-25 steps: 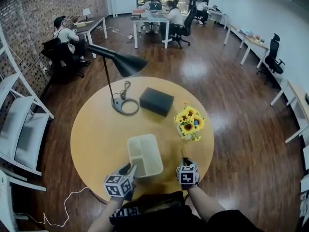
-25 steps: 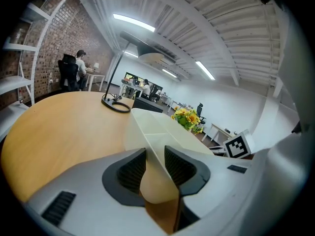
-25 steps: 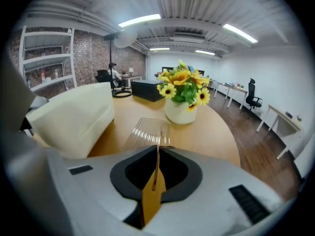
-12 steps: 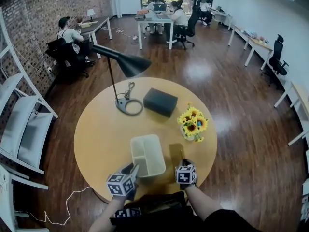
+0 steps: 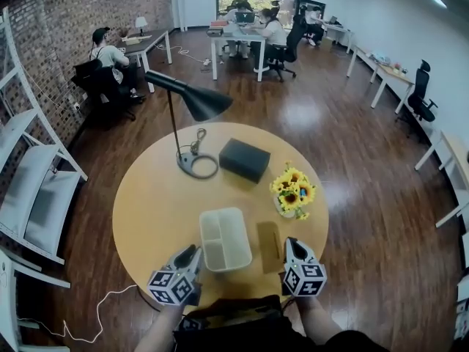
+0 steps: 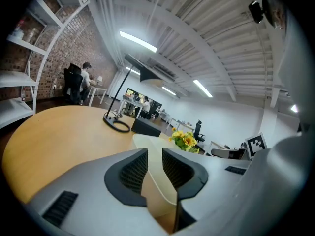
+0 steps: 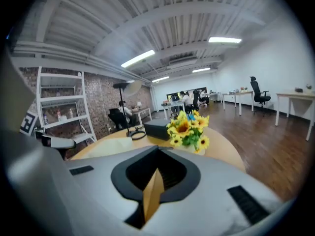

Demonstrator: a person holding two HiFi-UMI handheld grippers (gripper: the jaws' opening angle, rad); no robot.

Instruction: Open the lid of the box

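Observation:
A white two-compartment box point(image 5: 225, 238) stands open near the front of the round wooden table point(image 5: 154, 204). My left gripper point(image 5: 192, 252) is at its front-left corner, and in the left gripper view the box's rim point(image 6: 158, 149) runs between the narrow-set jaws of that gripper point(image 6: 150, 167). A thin tan lid point(image 5: 269, 246) rests just right of the box, off its top. My right gripper point(image 5: 292, 245) is shut on the lid's near edge; the right gripper view shows the lid point(image 7: 152, 198) edge-on between the jaws of that gripper point(image 7: 156, 175).
Behind the box are a vase of sunflowers point(image 5: 292, 191), a black case point(image 5: 244, 159) and a black desk lamp point(image 5: 198, 103) with a round base. White chairs point(image 5: 37, 204) stand at the left. People sit at desks far back.
The right gripper has drawn back toward me and to the right with the lid, which now lies flatter beside the box. The left gripper stays at the box's corner.

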